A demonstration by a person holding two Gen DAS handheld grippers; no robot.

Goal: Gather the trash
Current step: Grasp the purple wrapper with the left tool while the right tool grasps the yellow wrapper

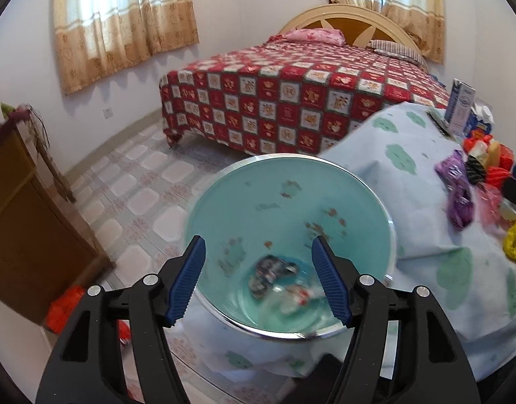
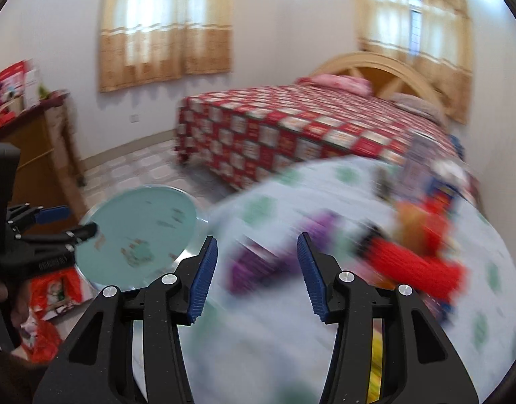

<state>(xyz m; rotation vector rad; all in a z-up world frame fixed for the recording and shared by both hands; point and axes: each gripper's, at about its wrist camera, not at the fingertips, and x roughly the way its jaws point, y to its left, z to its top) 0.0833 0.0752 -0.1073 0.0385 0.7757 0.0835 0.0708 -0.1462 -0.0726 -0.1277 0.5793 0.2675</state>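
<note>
A teal bin [image 1: 291, 202] with a metal rim stands beside the cloth-covered table [image 1: 409, 181]. Crumpled wrappers [image 1: 274, 274] lie at its bottom. My left gripper [image 1: 259, 245] is open and empty, hovering over the bin's mouth. A purple wrapper [image 1: 458, 195] lies on the table with red and yellow trash [image 1: 493, 165] to its right. In the blurred right wrist view my right gripper [image 2: 258, 245] is open and empty just before the purple wrapper [image 2: 258, 262]; red trash [image 2: 422, 266] lies to its right. The bin [image 2: 140, 232] and the left gripper [image 2: 56, 225] show at the left.
A bed [image 1: 291, 101] with a red checked cover stands behind. A wooden cabinet [image 1: 22, 219] is at the left, with red bags [image 1: 64, 306] on the tiled floor by it. A carton [image 1: 461, 107] and bottles stand at the table's far edge.
</note>
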